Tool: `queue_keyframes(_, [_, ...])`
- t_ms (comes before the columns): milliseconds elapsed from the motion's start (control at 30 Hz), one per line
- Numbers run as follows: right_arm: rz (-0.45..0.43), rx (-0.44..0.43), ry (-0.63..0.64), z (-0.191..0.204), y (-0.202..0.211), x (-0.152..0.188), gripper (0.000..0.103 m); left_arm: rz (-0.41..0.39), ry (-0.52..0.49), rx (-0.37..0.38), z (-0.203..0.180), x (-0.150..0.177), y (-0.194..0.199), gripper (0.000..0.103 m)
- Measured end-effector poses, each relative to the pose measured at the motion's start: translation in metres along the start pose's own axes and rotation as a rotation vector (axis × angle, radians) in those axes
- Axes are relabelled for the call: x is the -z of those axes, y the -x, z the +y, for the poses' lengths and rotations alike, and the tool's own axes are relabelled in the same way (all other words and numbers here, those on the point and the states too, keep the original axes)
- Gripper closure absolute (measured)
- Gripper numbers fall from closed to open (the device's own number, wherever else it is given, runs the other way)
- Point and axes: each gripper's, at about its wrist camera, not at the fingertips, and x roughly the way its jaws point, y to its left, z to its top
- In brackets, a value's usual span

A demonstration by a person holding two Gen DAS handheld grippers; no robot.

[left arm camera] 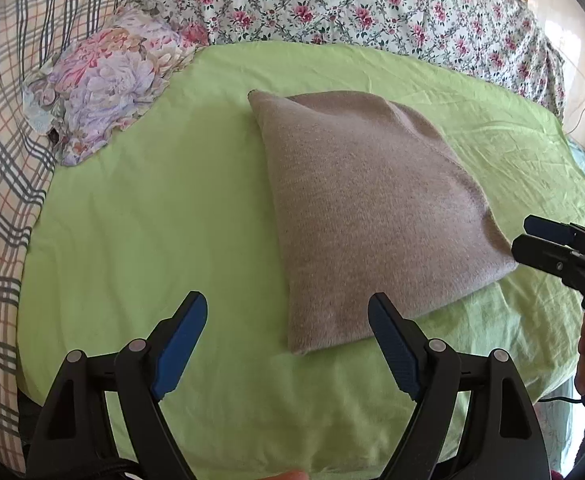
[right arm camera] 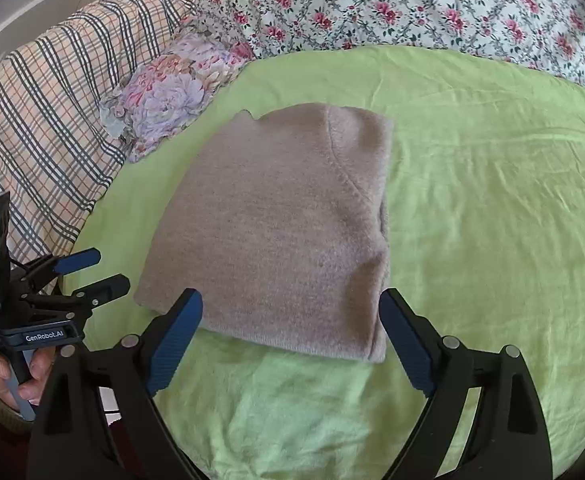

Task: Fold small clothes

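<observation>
From the left wrist view I have the left gripper released and empty just short of the near edge of the sweater, which lies folded on the green sheet; the right gripper appears at the sweater's right corner, its fingers close together, though I cannot tell from here whether they pinch anything. From the right wrist view I see the right gripper spread wide and empty, straddling the sweater's near hem, and only here are the sleeve seam and notched far corner visible. In my judgement a shallow pinch could lift only the top layer, or snag the sheet, and undo the fold.
</observation>
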Motion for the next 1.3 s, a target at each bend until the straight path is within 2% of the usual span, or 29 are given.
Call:
queue_keyframes(400, [0.021, 0.005, 0.004, -0.003, -0.007, 0.004, 0.012, -0.004, -0.021, 0.006, -0.009, -0.015, -0.008, 0.019])
queue_keyframes(700, [-0.009, 0.010, 0.019, -0.001, -0.011, -0.006, 0.012, -0.028, -0.030, 0.003, -0.010, -0.026, -0.012, 0.019])
queue_keyframes(1300, [0.009, 0.000, 0.026, 0.001, -0.025, -0.016, 0.012, -0.033, -0.011, -0.021, -0.011, -0.039, -0.020, 0.018])
